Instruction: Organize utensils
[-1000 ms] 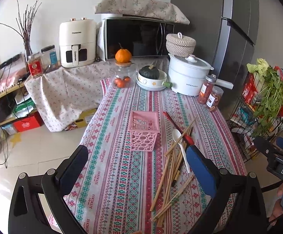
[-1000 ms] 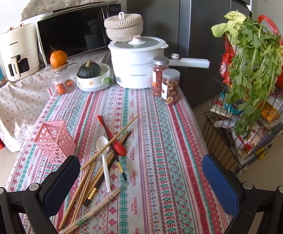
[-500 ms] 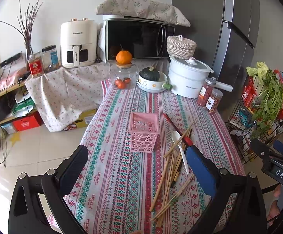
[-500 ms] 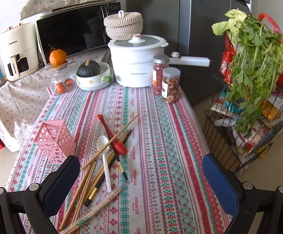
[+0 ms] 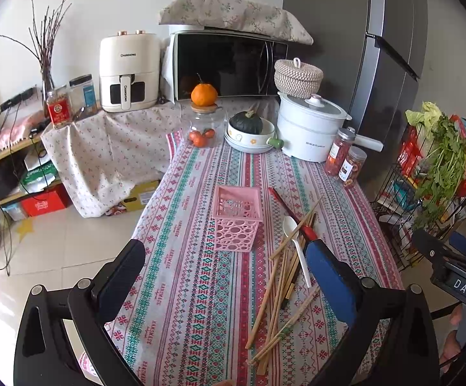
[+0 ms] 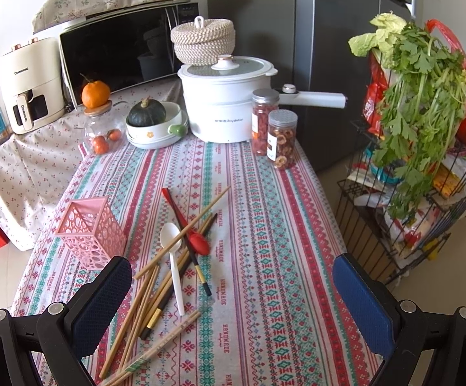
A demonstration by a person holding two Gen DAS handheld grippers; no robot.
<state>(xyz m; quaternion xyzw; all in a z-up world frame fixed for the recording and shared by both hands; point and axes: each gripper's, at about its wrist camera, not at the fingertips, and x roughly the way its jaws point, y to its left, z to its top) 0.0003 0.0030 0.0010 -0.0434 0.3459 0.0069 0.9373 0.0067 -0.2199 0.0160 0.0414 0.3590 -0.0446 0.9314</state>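
Observation:
A pink perforated utensil holder stands upright and empty on the patterned tablecloth. To its right lies a loose pile: several wooden chopsticks, a white spoon, a red spoon and dark chopsticks. My left gripper is open and empty, held above the table's near end. My right gripper is open and empty, above the pile's right side.
At the table's far end stand a white pot, two snack jars, a bowl with a squash and a fruit jar. A wire rack with greens stands right of the table. The floor lies left.
Both grippers have drifted slightly; the left wrist view has shifted a little. Nothing on the table has moved, and both grippers stay open.

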